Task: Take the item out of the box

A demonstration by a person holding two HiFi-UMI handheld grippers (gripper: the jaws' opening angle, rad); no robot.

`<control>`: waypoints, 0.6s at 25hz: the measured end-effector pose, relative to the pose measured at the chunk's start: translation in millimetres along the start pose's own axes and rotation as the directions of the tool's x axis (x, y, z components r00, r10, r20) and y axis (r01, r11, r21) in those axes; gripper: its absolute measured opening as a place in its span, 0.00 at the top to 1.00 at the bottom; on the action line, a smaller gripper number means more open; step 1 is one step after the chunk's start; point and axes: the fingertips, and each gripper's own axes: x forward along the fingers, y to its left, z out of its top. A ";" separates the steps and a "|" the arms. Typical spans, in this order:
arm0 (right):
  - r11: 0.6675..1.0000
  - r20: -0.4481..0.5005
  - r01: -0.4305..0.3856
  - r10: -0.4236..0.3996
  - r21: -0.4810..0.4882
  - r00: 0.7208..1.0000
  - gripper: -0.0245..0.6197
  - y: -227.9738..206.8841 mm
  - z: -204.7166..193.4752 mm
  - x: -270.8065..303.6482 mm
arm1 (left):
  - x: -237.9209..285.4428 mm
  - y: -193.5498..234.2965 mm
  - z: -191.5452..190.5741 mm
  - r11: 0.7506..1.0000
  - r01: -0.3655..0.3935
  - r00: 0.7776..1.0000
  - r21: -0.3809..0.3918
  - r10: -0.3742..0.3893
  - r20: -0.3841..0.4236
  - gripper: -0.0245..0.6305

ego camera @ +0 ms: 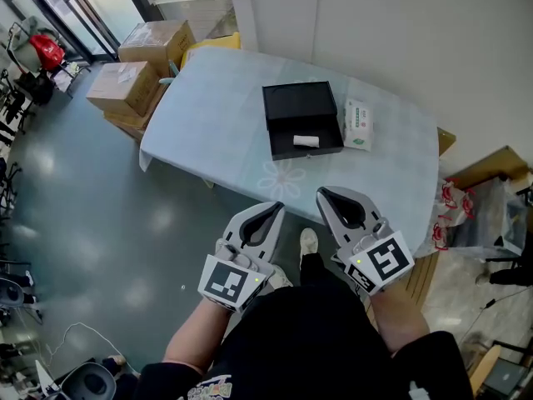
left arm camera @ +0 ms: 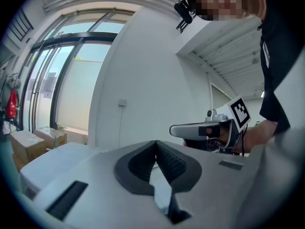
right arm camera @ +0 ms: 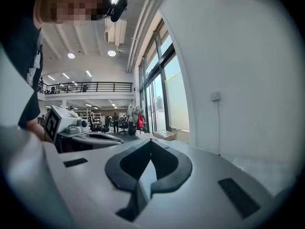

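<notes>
Room: grey glossy floor [ego camera: 100, 190], a pale wall at 12 o'clock, tall glass doors at 11 o'clock of the head view.
Table [ego camera: 216, 132]: covered in a light blue cloth with a faint flower print, set against the wall, filling the upper middle of the head view.
Black box [ego camera: 298, 100]: open, lying flat near the middle of the table, its far half showing a bare dark inside.
White roll [ego camera: 306, 141]: the task's thing, lying on its side inside the black box, in the half at the box's 6 o'clock.
Packet [ego camera: 359, 124]: white and green, flat on the cloth just beside the box at its 3 o'clock.
Cardboard boxes [ego camera: 156, 42]: stacked on the floor at the table's 10 o'clock.
Red bag [ego camera: 47, 50]: at 10 o'clock, near the glass doors.
Left gripper [ego camera: 277, 207]: held low at the table's 6 o'clock, off the table edge and well apart from the box; jaws clenched tip to tip with nothing between them.
Right gripper [ego camera: 321, 192]: just beside the left one at its 3 o'clock, also short of the table; jaws clenched together, empty.
Shoe [ego camera: 308, 242]: pale, on the floor between the two grippers.
</notes>
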 end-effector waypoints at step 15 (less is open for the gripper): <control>0.995 -0.042 -0.072 0.069 -0.071 0.997 0.95 -28.6 0.0 39.3 | -1.2 13.8 -2.4 0.999 -0.044 0.999 -0.002 0.044 0.002 0.95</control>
